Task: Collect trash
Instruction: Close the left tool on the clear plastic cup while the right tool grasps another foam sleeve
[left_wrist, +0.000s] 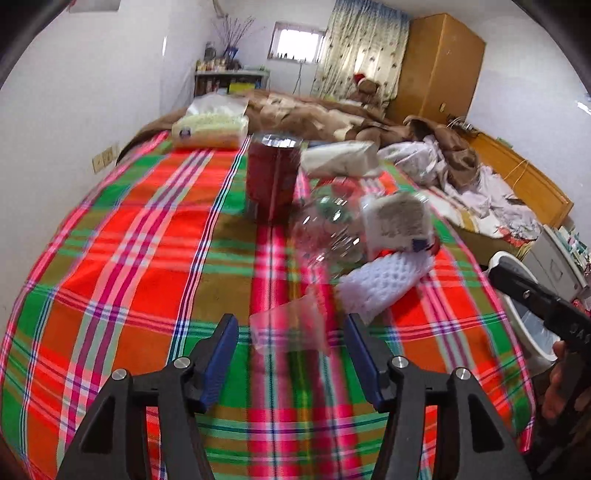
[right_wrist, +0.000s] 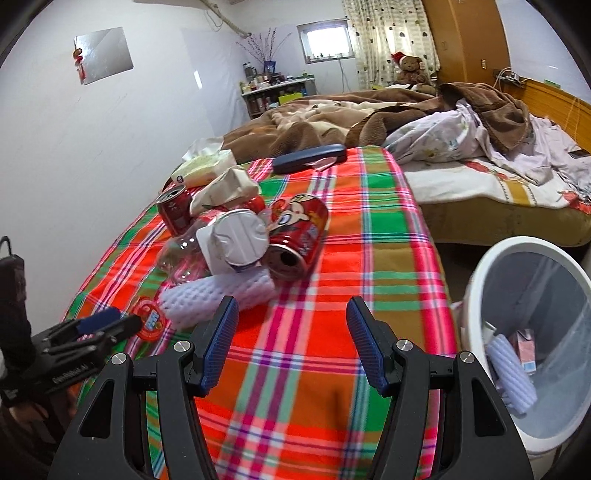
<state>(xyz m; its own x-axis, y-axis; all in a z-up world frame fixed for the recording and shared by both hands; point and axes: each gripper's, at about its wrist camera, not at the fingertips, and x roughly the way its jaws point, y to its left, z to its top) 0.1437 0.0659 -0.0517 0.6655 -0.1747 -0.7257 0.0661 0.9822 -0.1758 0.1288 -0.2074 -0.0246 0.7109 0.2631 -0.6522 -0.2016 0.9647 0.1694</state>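
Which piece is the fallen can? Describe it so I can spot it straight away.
Start at the plaid cloth beside the white bin. In the trash pile at its middle, the fallen can lies on its side at the pile's right edge, mouth toward the camera. Unlike the upright red can behind, it shows a cartoon face.

You work over a woven plaid cloth (right_wrist: 332, 266), matt and slightly coarse. The red can (right_wrist: 295, 236) is glossy printed metal; the bottle (left_wrist: 325, 229) beside it is clear, shiny plastic. The white foam netting (right_wrist: 218, 295) looks soft and dimpled. Your bin (right_wrist: 476, 280) is smooth white plastic with a thin translucent liner (right_wrist: 565, 354).
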